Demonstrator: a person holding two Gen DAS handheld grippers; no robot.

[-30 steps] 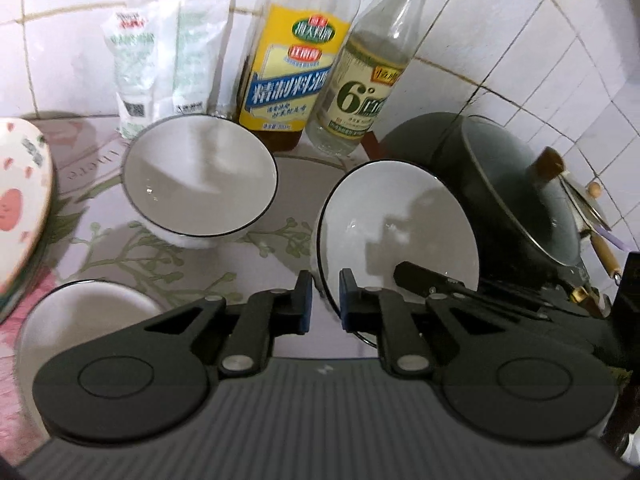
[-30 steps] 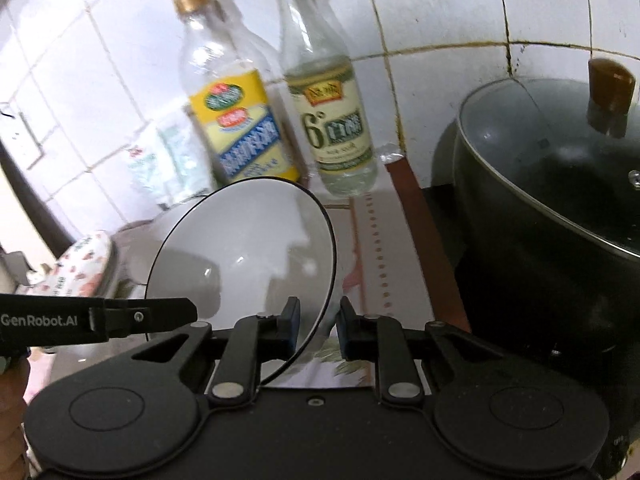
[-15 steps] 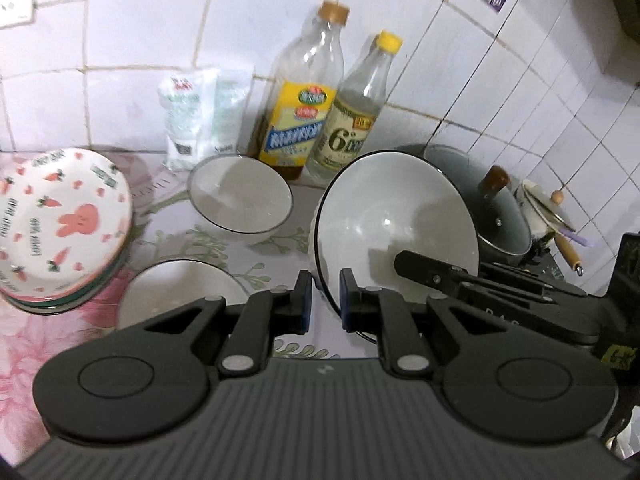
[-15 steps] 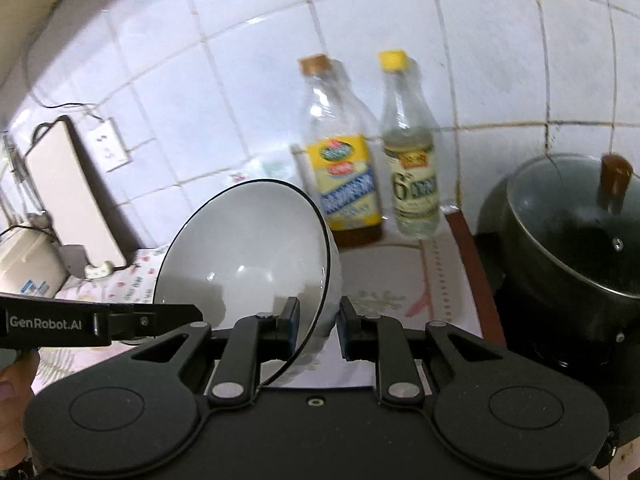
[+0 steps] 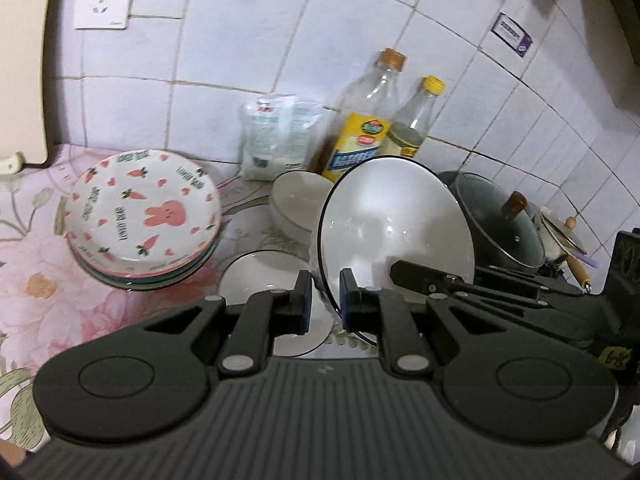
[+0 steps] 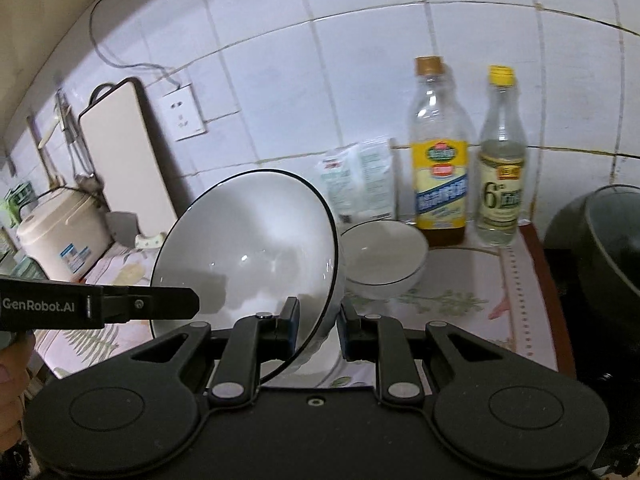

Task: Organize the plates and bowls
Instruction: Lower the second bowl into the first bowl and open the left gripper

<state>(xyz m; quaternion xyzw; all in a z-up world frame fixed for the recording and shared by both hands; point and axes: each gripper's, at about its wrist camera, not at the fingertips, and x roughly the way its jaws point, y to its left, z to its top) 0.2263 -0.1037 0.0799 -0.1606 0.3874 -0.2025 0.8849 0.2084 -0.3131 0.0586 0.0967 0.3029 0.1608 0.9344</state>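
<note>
Both my left gripper (image 5: 324, 300) and right gripper (image 6: 318, 324) pinch the tilted bowl's (image 5: 396, 232) rim, lifted at 12 o'clock above the counter, so uneven pulls could slip it onto the small bowl (image 5: 276, 276) below.

I'm holding both grippers up close together. My left gripper (image 5: 324, 304) is pinching, fingers w/ blue pads (image 5: 305, 300) nearly closed on a thin rim. My right gripper (image 6: 318, 326) is doing the same, clamping approx. the same rim from the other side; its arm is reaching in from the right in the left wrist view. My bare left hand (image 6: 10, 364) is showing at the edge.
</note>
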